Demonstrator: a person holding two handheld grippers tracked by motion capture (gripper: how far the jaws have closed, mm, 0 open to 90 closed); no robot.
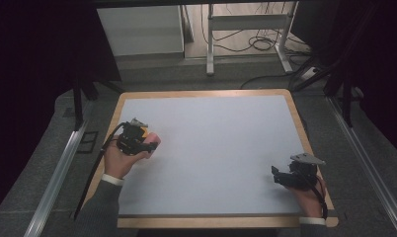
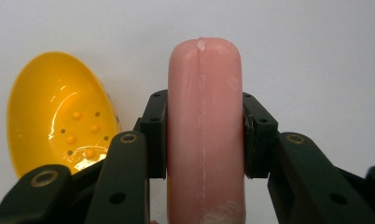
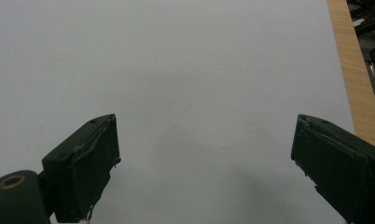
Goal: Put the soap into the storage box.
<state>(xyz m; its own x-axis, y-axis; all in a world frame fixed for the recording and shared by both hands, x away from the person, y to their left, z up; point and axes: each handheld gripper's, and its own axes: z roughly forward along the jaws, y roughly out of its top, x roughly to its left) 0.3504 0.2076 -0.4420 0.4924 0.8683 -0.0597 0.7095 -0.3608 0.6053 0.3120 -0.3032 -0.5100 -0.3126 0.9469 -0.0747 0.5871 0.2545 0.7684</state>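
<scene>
At the table's left side, the left gripper (image 2: 205, 140) clamps a pink soap bar (image 2: 205, 126) edgewise, just beside the yellow soap dish (image 2: 55, 112). Recommended: lower level into the dish before releasing. The right gripper (image 3: 204, 163) rests wide open, empty.

Between the left tongs (image 2: 205, 135) sits a pink soap bar (image 2: 205, 126), waxy and matt, with a chalky seam and scuffed whitish patches. Just beside them, a yellow dish (image 2: 59, 112) of glossy, dimpled plastic. The tongs are matt black plastic. The tabletop (image 3: 176, 70) looks smooth, matt white, edged in pale wood.
</scene>
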